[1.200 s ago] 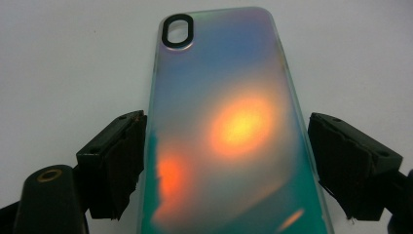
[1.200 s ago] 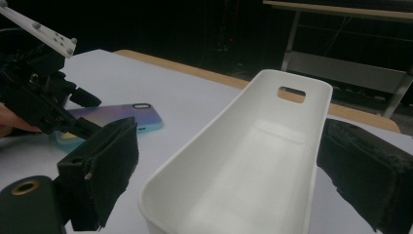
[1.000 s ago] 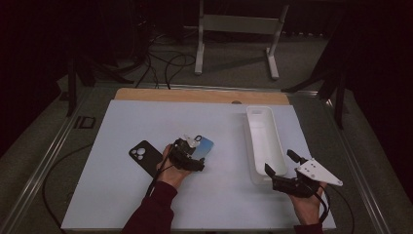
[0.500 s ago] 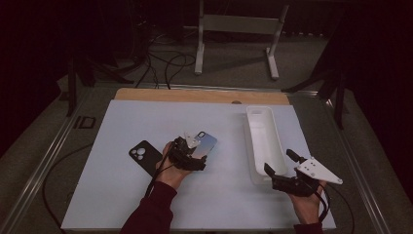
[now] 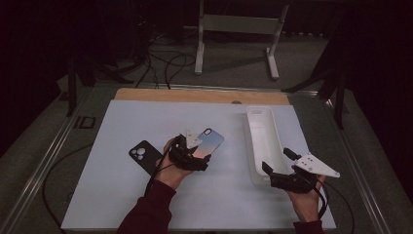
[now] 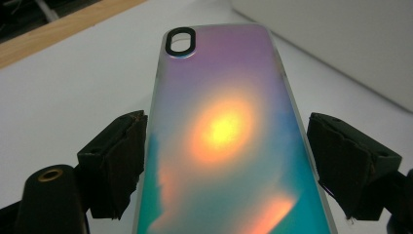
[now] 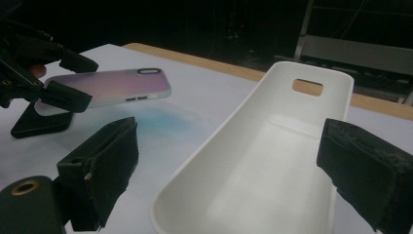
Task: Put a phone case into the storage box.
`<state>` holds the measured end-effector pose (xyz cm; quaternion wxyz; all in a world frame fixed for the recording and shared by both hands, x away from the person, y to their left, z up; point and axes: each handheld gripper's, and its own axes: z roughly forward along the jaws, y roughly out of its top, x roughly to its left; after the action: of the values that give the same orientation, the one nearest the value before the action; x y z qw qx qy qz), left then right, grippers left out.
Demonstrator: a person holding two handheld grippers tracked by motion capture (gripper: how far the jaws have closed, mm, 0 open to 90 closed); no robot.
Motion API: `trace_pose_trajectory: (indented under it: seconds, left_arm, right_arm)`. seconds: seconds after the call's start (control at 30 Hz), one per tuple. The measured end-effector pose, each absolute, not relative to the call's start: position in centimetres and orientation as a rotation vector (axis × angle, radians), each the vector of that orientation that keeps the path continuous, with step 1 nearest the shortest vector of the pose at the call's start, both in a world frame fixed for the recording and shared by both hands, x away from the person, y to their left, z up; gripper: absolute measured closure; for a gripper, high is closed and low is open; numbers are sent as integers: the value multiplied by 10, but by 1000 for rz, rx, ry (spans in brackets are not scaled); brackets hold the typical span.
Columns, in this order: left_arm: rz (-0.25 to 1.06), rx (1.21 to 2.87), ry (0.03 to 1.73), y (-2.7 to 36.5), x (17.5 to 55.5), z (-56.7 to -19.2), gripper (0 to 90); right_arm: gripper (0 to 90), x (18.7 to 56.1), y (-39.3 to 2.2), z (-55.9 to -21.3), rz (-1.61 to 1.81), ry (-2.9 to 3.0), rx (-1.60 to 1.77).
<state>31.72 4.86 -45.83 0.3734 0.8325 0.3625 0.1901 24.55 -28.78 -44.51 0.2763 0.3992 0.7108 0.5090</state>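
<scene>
On the white-covered table (image 5: 122,195), the left hand-held gripper (image 5: 192,157) is holding an iridescent phone case (image 6: 221,136) clamped across its width and lifted clear of the surface, near the long white tray (image 7: 253,165). The right hand-held gripper (image 5: 277,170) is waiting with jaws apart at the tray's near end, gripping nothing. Judging by this, the carry step is under way, and the next move is calling for bringing the case over the tray rim, leaving the black phone case (image 5: 144,156) lying behind.

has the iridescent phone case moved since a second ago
Yes. The iridescent phone case, clamped in the left gripper, has drifted slightly toward the white case. In the right gripper view it hangs clear of the table, above the black phone case.
</scene>
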Motion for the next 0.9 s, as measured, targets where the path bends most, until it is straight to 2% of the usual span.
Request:
trace_pose_trajectory:
  seconds: [0.9]
  left_arm:
    - [437, 2092, 724, 54, 306, -427, 173]
  right_arm:
    - [81, 271, -256, -435, 1470, 2077, 1084]
